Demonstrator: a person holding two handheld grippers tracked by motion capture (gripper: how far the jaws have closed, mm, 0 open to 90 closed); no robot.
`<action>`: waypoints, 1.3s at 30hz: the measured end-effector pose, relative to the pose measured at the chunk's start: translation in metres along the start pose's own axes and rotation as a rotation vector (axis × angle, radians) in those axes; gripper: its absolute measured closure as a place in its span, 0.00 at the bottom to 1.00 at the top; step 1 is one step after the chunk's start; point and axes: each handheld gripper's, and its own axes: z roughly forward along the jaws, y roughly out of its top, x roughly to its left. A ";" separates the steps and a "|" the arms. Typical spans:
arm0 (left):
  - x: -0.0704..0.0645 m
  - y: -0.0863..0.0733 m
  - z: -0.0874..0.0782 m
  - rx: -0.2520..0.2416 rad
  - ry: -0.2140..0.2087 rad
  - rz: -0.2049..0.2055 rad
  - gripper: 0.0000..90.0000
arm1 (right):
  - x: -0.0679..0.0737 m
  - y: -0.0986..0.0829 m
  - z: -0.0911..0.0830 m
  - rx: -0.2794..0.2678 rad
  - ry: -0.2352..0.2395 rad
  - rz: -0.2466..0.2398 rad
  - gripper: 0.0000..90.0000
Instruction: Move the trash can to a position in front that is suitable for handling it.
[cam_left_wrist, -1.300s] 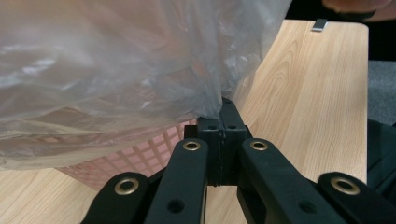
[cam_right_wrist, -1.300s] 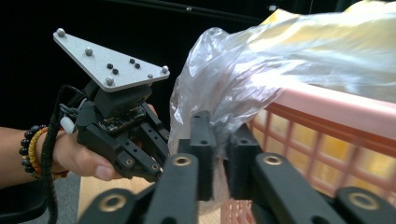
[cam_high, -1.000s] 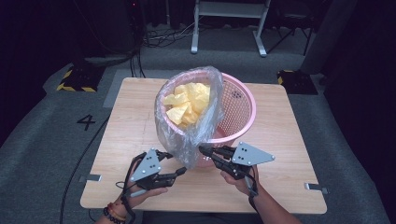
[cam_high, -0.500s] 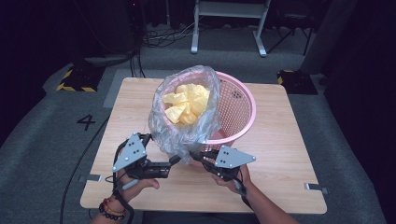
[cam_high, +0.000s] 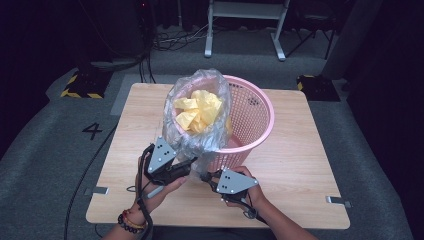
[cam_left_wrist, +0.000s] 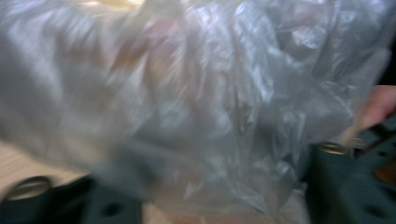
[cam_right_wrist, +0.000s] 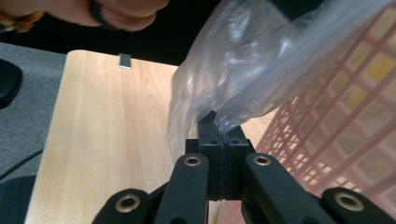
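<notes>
Table (cam_high: 310, 165): light wood-grain top, square, with small metal brackets (cam_high: 336, 200) seen at its near edge on both sides. Floor: grey carpet, marked with a black numeral "4" (cam_high: 92, 131) to the left of the table; black cables are trailed across it, and two yellow-and-black striped blocks (cam_high: 80, 86) are set beyond the far corners. A white metal frame (cam_high: 245, 25) stands in the dark background. Pink mesh basket (cam_high: 252, 117): placed on the table's middle. Clear plastic bag (cam_high: 200, 135): partly drawn out over the basket's left rim, with crumpled yellow paper (cam_high: 200, 112) held inside. Right gripper (cam_right_wrist: 219, 135): fingers pressed together on a fold of the bag's lower edge. Left gripper (cam_high: 189, 165): held against the bag's lower left; its finger state cannot be told from the blurred left gripper view.
</notes>
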 end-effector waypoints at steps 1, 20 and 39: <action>0.002 -0.002 0.000 -0.004 -0.005 0.000 0.76 | 0.001 -0.001 0.000 0.002 0.006 0.007 1.00; -0.007 -0.035 0.020 0.087 -0.090 0.196 1.00 | -0.017 0.009 -0.051 -0.247 -0.092 0.230 0.59; 0.024 -0.026 -0.019 -0.198 -0.147 -0.055 0.19 | -0.022 0.019 -0.007 -0.167 -0.067 0.180 1.00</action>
